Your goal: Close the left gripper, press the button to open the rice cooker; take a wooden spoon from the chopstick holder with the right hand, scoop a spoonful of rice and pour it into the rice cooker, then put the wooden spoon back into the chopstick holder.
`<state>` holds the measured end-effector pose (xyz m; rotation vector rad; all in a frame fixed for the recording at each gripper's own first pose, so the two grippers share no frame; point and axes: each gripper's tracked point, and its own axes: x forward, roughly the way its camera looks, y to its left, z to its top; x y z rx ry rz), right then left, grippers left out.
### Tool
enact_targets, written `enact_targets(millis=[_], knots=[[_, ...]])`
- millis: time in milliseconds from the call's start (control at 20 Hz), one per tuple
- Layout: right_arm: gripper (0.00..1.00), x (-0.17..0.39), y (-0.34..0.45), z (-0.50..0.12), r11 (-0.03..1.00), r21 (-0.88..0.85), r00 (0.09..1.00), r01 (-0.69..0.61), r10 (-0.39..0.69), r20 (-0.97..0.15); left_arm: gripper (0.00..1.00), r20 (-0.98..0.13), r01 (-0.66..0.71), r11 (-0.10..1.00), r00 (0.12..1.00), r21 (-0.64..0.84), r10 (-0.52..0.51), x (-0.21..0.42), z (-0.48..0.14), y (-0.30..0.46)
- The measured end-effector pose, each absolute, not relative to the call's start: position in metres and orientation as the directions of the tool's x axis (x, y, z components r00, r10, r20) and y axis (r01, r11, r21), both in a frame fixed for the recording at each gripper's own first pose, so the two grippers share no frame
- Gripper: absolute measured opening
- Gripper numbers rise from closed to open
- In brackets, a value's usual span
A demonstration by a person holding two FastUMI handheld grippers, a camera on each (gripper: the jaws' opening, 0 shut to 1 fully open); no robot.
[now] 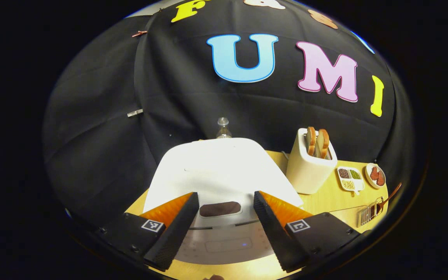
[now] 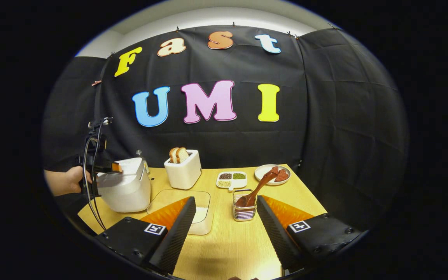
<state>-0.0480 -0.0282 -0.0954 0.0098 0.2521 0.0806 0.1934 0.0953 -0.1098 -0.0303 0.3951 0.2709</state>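
Toaster [image 2: 183, 169] stands just beside rice cooker [image 2: 125, 188].

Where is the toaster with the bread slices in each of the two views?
Left gripper view: toaster right of centre, just right of the rice cooker.
Right gripper view: toaster left of centre, at the table's back.
Shared landmark: the divided dish of grains, to the toaster's right in both.

left tool [image 1: 221, 227] open | over rice cooker [image 1: 218, 171], lid down | toaster [image 1: 310, 166] right
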Motion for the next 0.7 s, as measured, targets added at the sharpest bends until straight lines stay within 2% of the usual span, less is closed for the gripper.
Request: enact_targets(millis=[450,700], knots=[[0.99,-0.044,-0.042,-0.1,0.998,0.038,0.97,-0.052,0.06,-0.234,1.0,-0.397,-0.249,0.968,0.886,0.03,0.24,0.188,-0.109,0.091],[0.99,-0.035,-0.058,-0.08,0.999,0.024,0.977,-0.022,0.026,-0.211,0.96,-0.224,-0.162,0.986,0.961,0.028,0.164,0.147,-0.05,0.063]])
